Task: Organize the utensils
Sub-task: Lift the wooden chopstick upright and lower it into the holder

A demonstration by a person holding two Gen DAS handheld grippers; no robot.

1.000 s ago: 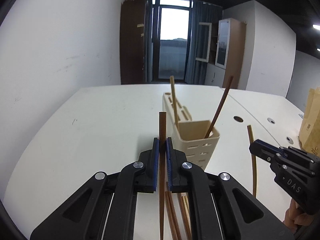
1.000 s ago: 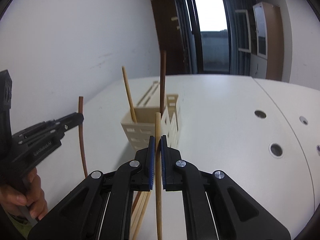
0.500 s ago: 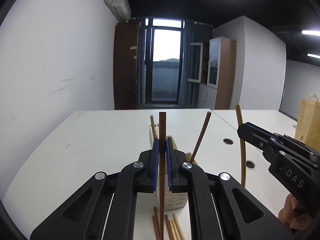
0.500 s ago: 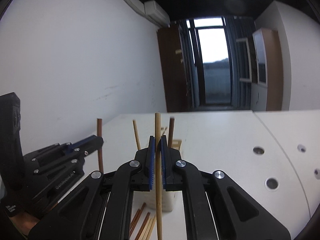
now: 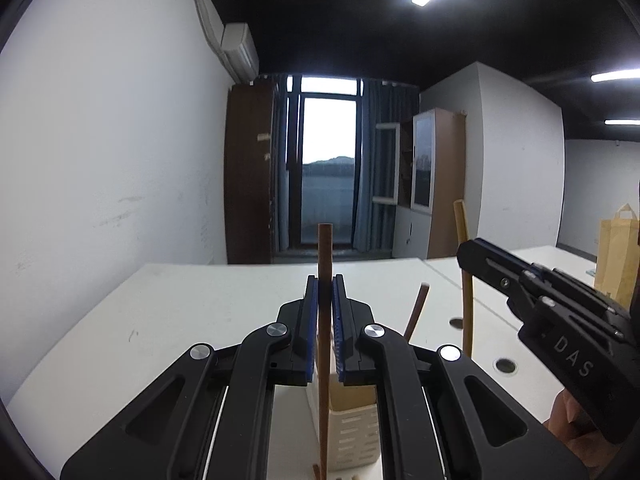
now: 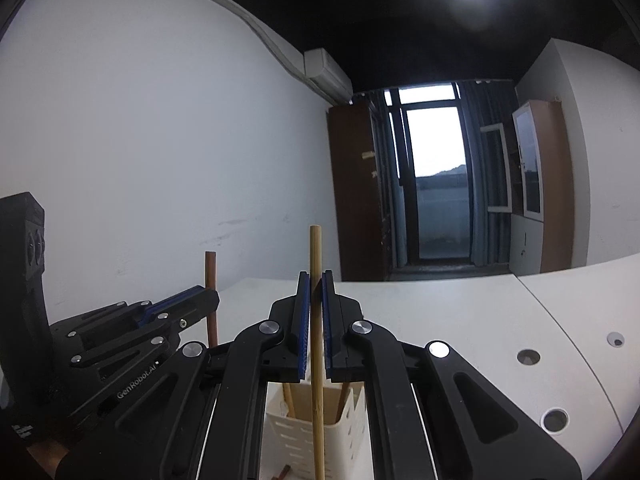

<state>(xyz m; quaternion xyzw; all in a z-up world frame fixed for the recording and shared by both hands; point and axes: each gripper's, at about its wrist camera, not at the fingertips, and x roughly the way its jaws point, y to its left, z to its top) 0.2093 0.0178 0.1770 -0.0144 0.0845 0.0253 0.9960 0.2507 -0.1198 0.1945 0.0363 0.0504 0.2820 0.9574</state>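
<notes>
We have the left gripper [image 5: 324, 280] clamped tight on a dark brown chopstick [image 5: 324, 256], held upright. The right gripper [image 6: 315, 276] is pinched just as tight on a light bamboo chopstick [image 6: 315, 252], also upright. Both sticks hang above the cream slotted holder [image 5: 356, 436], which stands on the white table [image 5: 180, 312] toward its near edge, just below the fingers; neither tip is inside yet. Progress: at least two sticks already stand in the holder, one leaning out to the right [image 5: 417, 308]. A few stick ends [image 6: 284, 470] lie on the table at the holder's base, count unclear. Left, as we judge it: lower these two into the holder, then collect the loose ones.
</notes>
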